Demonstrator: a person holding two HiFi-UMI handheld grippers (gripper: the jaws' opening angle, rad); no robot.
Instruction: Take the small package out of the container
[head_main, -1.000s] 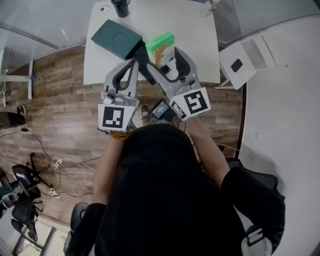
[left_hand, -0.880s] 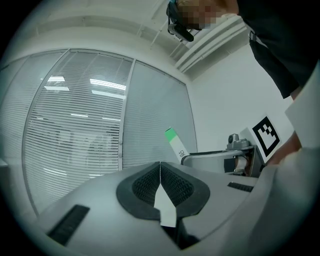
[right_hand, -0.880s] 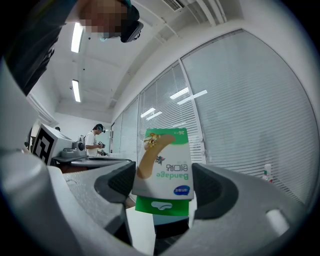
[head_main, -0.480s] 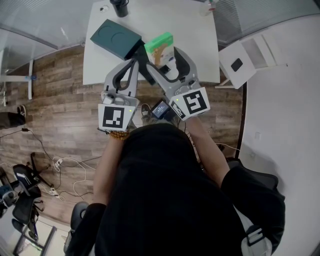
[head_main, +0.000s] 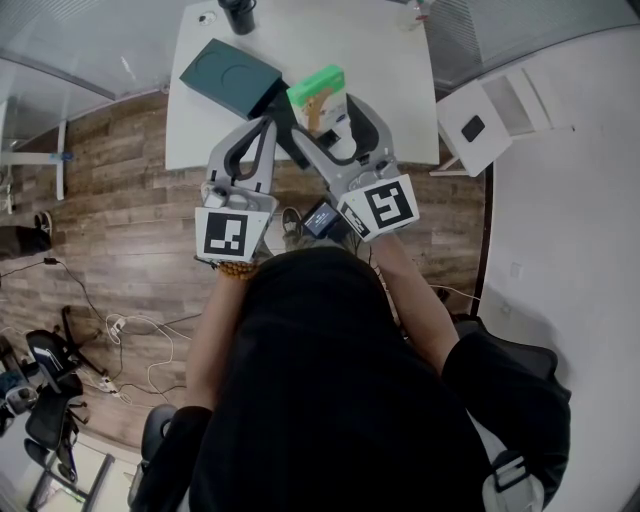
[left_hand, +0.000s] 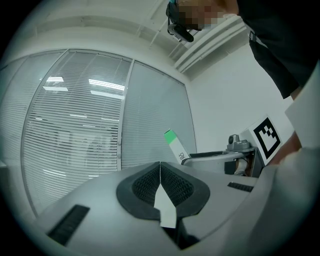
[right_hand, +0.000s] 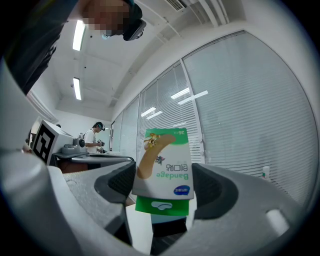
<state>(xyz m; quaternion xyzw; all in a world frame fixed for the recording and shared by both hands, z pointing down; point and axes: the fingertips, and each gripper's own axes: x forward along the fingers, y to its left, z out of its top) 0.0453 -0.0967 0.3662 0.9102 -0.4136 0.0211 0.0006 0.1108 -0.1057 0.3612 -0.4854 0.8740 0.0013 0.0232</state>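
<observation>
The right claw (right_hand: 165, 186) is clamped on a white-and-green cardboard bandage box (right_hand: 162, 167). Its two dark ribbed pads press the box's two sides. The box's printed face is turned to the right gripper's camera with the print upside down, and a green flap hangs out at its 6 o'clock end.

The left claw (left_hand: 160, 174) is fully closed, pads meeting. A thin white flat packet (left_hand: 165, 209) is pinched in the seam between them, and its squared end sticks out toward the camera at 6 o'clock. The packet is outside the bandage box. In the left gripper view the box (left_hand: 176, 149) stands at 1 o'clock of the closed pads, clear of them, with its green end uppermost.

In the head view both claws are raised in front of the person, over the near edge of a white table (head_main: 385, 50). The bandage box (head_main: 318, 88) shows above the right claw's arms, and the left claw's tips sit just beside it at about 8 o'clock.

A dark green flat square box (head_main: 228, 75) lies on the table at 9 o'clock of the bandage box. A black cylindrical cup (head_main: 240, 14) stands at the table's far edge, at 12 o'clock of the green box. A wooden plank floor (head_main: 110, 180) runs under the table.
</observation>
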